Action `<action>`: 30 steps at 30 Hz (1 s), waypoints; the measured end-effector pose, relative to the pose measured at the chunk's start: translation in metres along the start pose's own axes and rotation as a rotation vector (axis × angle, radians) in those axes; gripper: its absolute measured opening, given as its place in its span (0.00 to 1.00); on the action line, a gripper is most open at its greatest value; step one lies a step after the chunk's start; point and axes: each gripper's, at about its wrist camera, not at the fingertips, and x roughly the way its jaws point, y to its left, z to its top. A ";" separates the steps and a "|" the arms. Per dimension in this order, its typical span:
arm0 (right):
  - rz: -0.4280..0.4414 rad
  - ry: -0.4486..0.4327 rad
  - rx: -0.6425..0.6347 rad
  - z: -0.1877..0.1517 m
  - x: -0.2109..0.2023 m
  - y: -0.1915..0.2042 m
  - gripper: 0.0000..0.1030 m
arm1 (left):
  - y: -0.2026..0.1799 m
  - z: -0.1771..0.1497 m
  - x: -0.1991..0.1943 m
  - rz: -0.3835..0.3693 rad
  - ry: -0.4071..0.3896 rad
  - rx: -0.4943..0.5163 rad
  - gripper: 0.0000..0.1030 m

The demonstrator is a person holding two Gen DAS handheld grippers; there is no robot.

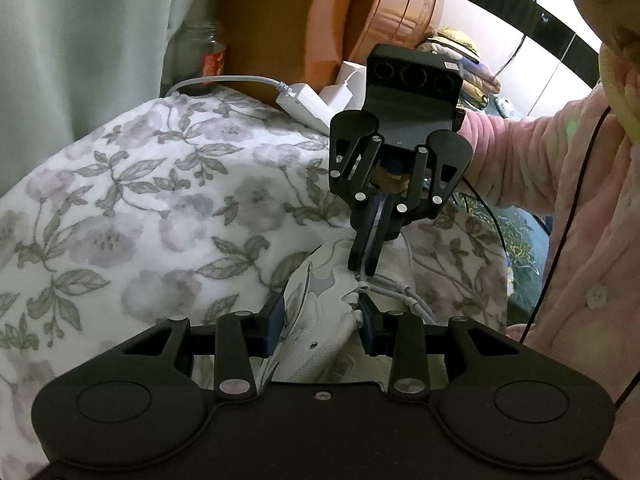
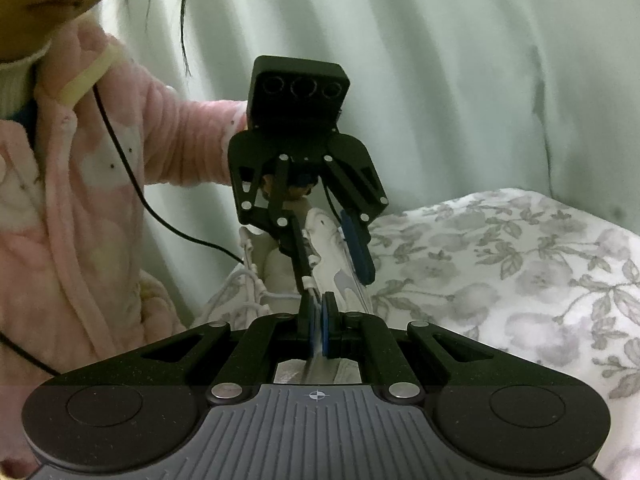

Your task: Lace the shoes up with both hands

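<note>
Shoe [image 1: 316, 320], white, lay on a flowered blanket [image 1: 140, 200] between the part-open fingers of the left gripper [image 1: 322, 326], whose blue pads pressed its sides. Opposite it the right gripper [image 1: 362, 264] had its fingers pinched together on a white lace [image 1: 394, 294] by the eyelets.

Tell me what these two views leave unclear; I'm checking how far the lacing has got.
- Shoe eyelet rows, left wrist view: too small and covered by the right gripper fingers.
- Lace end, right wrist view: hidden between the closed fingers.
- Shoe toe and sole, both views: cut off behind the gripper bodies.
- Second shoe: in neither view.
- Left gripper contact on the shoe, right wrist view: blurred.
</note>
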 end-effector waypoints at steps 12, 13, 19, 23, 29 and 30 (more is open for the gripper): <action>0.002 -0.010 0.001 -0.002 0.002 -0.001 0.03 | 0.011 -0.004 -0.009 -0.123 -0.138 -0.076 0.22; 0.004 -0.011 0.005 -0.002 0.002 -0.002 0.03 | 0.011 -0.003 -0.008 -0.129 -0.135 -0.080 0.24; 0.013 -0.008 -0.003 0.000 0.004 0.001 0.03 | 0.012 -0.003 -0.019 -0.070 -0.125 -0.094 0.17; 0.034 -0.011 -0.009 0.003 0.008 0.001 0.03 | -0.007 0.006 -0.021 -0.020 -0.034 0.008 0.22; 0.008 -0.005 -0.011 0.004 0.010 0.006 0.03 | -0.030 0.015 -0.014 0.042 0.053 0.138 0.29; -0.003 0.003 -0.012 0.005 0.009 0.007 0.06 | -0.031 0.015 -0.012 0.046 0.057 0.145 0.29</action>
